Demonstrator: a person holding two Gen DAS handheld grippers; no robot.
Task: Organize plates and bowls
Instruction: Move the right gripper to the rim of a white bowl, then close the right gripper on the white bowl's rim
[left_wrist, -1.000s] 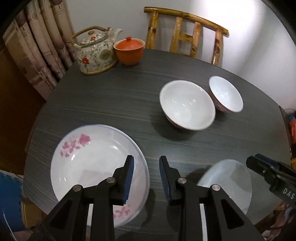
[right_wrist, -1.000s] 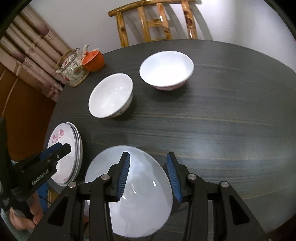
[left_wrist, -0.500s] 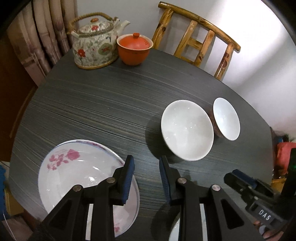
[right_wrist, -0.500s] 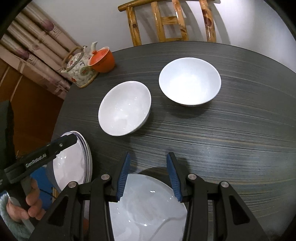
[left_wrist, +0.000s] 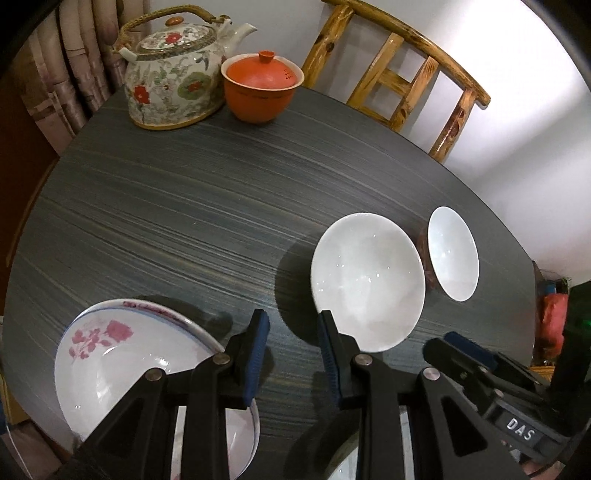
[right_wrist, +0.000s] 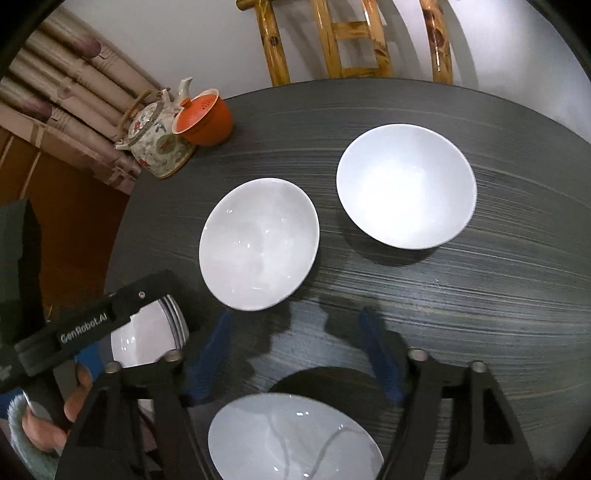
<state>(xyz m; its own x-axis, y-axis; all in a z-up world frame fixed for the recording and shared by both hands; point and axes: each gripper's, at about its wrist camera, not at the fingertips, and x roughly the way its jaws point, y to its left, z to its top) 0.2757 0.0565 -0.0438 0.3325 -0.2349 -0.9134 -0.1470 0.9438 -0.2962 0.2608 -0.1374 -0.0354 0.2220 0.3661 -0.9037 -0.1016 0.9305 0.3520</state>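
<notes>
Nearest me: left gripper (left_wrist: 291, 345) fingers a narrow gap apart, nothing between them, hanging over bare desk (left_wrist: 155, 221). Flowered plate stack (left_wrist: 110, 354) sits just left of them at the near desk edge, partly under the left finger in view. Right gripper (right_wrist: 295, 365) fingers have just been opening and now stand wide apart, nothing clamped; blurred in its own view. Plain white plate (right_wrist: 291, 439) lies on the desk below and between them, near edge. A hand (right_wrist: 55, 417) holds the left gripper at lower left of the right view. Mid-desk: near bowl (right_wrist: 258, 243), then far bowl (right_wrist: 406, 186) beside it, apart, both upright and empty. Far edge: floral teapot (left_wrist: 173, 70) touching orange lidded cup (left_wrist: 262, 86). Behind: wooden chair (left_wrist: 402, 77), curtain (right_wrist: 62, 88)
</notes>
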